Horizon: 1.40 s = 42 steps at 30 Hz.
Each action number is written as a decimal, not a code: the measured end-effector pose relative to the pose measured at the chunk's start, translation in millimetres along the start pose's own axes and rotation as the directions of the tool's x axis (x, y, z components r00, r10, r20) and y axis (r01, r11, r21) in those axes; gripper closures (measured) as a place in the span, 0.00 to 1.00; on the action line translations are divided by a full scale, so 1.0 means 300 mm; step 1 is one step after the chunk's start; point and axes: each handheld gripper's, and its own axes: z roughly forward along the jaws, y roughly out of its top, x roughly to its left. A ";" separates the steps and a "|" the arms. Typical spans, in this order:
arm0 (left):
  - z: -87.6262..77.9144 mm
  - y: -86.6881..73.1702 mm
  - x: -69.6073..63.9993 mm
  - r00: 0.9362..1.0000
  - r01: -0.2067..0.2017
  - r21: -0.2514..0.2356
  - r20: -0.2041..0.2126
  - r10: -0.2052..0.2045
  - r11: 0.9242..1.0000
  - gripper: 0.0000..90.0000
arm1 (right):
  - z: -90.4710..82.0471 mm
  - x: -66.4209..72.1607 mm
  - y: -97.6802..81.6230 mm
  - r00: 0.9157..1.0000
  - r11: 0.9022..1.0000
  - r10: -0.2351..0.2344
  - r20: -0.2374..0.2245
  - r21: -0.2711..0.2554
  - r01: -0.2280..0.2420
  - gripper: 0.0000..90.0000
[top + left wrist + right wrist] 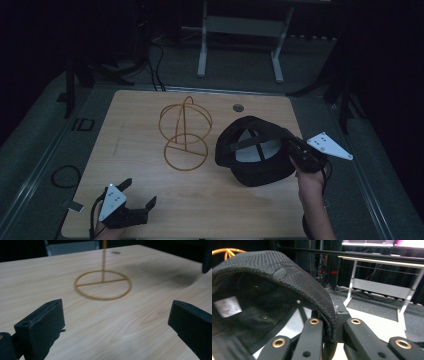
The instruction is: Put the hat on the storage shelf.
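Observation:
A black mesh cap (255,157) is held upside down over the right half of the wooden table, its white inner label showing. My right gripper (289,146) is shut on the cap's rim at its right side. In the right gripper view the rim (327,307) is pinched between the two jaws of that gripper (332,325). A gold wire hat stand (185,132) stands upright at the table's middle, just left of the cap. My left gripper (140,192) is open near the front left edge. Its jaws (115,325) stand wide apart with nothing between them, facing the stand's base ring (103,285).
The table (150,215) has a round cable hole (238,107) near its far edge. A white-legged frame (202,50) stands on the floor beyond. A cable loop (65,176) lies on the floor to the left. The surroundings are dark.

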 end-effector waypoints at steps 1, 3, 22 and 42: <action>0.010 0.015 -0.014 1.000 0.002 -0.005 0.013 -0.002 1.000 0.01 | -0.009 0.003 -0.005 1.000 1.000 0.023 -0.001 -0.015 -0.023 0.98; 0.035 0.043 -0.038 0.998 0.001 -0.008 0.058 0.000 1.000 0.01 | -0.028 0.012 -0.011 0.998 0.998 0.052 0.022 -0.034 -0.052 0.98; 0.254 0.273 -0.236 0.962 -0.088 -0.014 0.257 0.089 0.996 0.01 | -0.123 0.078 -0.077 0.996 0.993 0.056 0.064 -0.107 -0.049 0.98; 0.404 0.402 -0.336 0.947 -0.093 -0.078 0.301 0.112 0.993 0.24 | -0.175 0.102 -0.057 1.000 0.990 0.021 0.022 -0.139 -0.017 0.98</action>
